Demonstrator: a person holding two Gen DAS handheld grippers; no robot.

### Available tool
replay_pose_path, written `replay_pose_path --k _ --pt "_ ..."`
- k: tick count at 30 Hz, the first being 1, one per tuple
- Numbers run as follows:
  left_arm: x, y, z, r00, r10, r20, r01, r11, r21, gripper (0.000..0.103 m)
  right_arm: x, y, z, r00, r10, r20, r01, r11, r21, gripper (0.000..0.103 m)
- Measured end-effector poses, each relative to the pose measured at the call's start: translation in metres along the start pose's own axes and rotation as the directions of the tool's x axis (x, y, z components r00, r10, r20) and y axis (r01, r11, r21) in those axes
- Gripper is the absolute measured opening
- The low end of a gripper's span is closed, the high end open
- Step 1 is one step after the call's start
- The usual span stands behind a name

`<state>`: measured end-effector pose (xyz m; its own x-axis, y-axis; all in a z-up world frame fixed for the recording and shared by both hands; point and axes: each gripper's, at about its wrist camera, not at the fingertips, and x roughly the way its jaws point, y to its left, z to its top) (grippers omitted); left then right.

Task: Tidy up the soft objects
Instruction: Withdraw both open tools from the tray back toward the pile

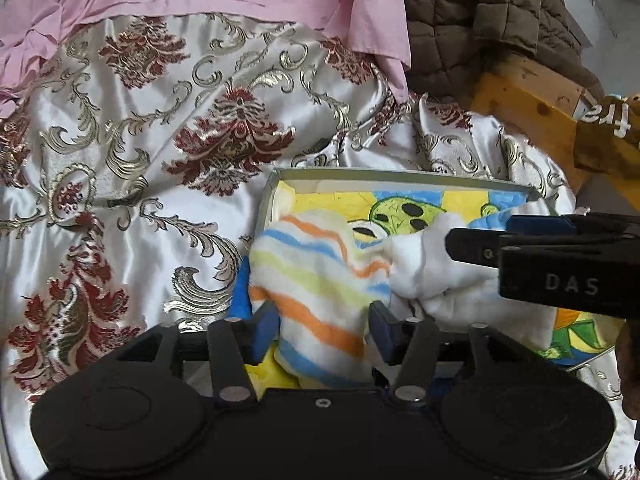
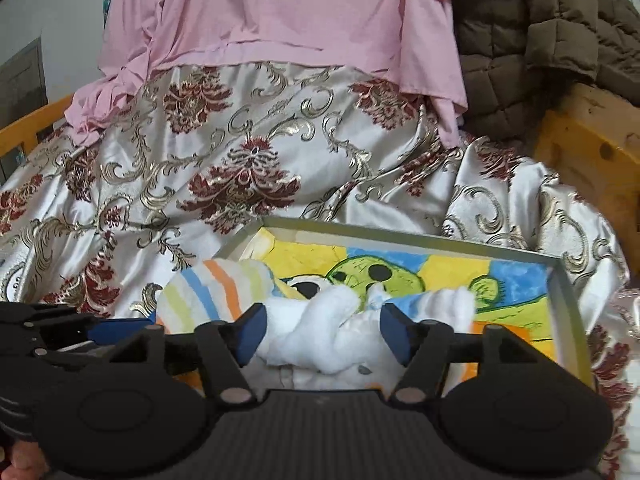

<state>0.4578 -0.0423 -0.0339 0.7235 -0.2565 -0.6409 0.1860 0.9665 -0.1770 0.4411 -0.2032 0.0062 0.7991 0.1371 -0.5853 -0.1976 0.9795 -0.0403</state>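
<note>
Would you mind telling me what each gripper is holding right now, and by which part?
Both grip one towel: left gripper on its striped end, right gripper on its white end, over the box.

- Your right gripper [image 2: 322, 334] has its blue pads either side of the white end of the towel [image 2: 316, 340]; contact cannot be confirmed.
- The towel's striped end [image 2: 208, 296] drapes over the box [image 2: 568, 304] wall at left.
- The box rests on the quilt [image 2: 240, 168].
- Your left gripper [image 2: 96, 330] enters at left edge.
</note>
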Motion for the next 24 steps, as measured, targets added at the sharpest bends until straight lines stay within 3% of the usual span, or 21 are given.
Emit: replay_pose_path --k 6,12,24 --pt "-0.033 -0.002 -0.004 0.998 0.023 0.052 -0.020 0.999 -0.050 0.069 -0.038 -0.005 -0.001 0.999 -0.016 0.040 0.015 1.000 0.010 0.086" --pt "-0.081 -0.006 -0.014 0.989 0.048 0.141 -0.030 0.991 -0.129 0.078 -0.086 -0.010 -0.001 0.995 -0.034 0.091 0.033 0.999 0.012 0.092" --pt "-0.190 -0.026 -0.037 0.953 0.074 0.293 -0.045 0.993 -0.106 0.094 -0.190 0.012 -0.017 0.982 -0.019 0.187 0.026 0.999 -0.031 0.100"
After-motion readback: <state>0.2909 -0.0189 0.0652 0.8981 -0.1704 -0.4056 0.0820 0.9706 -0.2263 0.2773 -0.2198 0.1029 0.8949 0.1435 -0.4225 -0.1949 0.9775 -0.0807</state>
